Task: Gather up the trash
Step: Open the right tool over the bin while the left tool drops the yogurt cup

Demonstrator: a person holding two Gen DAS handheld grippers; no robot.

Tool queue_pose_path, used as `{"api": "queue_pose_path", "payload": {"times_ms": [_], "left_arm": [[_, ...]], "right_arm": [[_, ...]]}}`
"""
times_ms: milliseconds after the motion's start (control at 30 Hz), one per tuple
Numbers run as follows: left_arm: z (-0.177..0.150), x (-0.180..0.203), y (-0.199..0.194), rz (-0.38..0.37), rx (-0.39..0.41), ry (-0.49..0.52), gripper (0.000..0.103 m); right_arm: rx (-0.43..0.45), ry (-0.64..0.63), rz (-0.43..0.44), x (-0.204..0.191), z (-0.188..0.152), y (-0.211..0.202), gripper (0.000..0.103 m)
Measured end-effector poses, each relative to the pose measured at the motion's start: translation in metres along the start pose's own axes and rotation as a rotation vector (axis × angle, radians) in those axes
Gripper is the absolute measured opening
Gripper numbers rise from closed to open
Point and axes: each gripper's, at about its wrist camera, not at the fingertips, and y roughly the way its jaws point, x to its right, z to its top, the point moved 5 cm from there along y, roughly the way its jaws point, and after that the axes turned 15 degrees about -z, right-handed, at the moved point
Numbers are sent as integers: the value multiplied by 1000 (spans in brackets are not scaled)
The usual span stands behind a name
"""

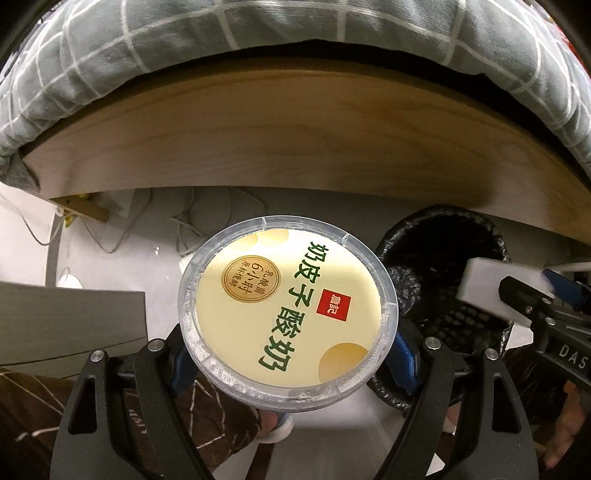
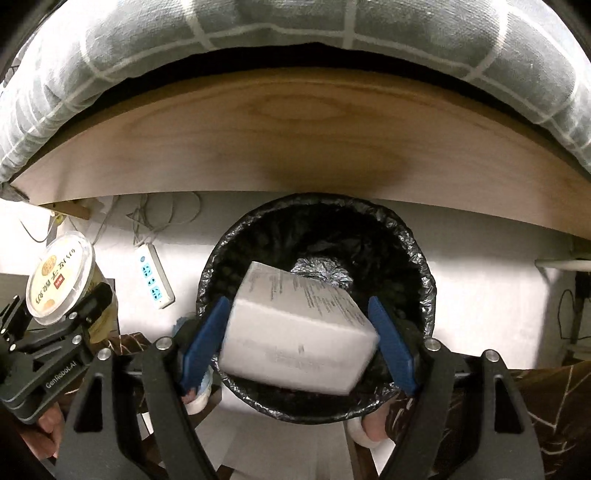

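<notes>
My left gripper (image 1: 288,354) is shut on a round yogurt cup (image 1: 286,312) with a cream lid and green Chinese lettering, held above the floor left of the bin. The cup also shows in the right wrist view (image 2: 59,277). A black-lined trash bin (image 2: 317,295) stands on the floor under the bed edge; it also shows in the left wrist view (image 1: 443,266). A white printed box (image 2: 295,332) is blurred between the blue fingers of my right gripper (image 2: 299,339), over the bin's mouth. The jaws stand wide, with small gaps to the box on both sides.
A wooden bed frame (image 2: 295,140) with a grey checked quilt (image 2: 295,26) overhangs behind the bin. A white power strip (image 2: 155,277) and cables lie on the floor to the left. A grey panel (image 1: 70,325) stands at left. The person's slippered feet flank the bin.
</notes>
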Motion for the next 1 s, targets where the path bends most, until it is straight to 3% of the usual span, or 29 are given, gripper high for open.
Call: {"api": "queue_pose_path", "payload": {"times_ms": [33, 200, 667, 1000], "left_arm": [[0, 3, 1, 2, -2, 4, 79], [4, 21, 6, -23, -18, 28, 79], [16, 120, 31, -87, -56, 155, 80], [9, 165, 49, -90, -91, 235, 80]], "right_arm": [[1, 5, -7, 3, 0, 0, 89], [36, 34, -50, 26, 1, -4, 96], [72, 225, -182, 146, -11, -9, 96], [57, 284, -226, 185, -28, -4, 96]]}}
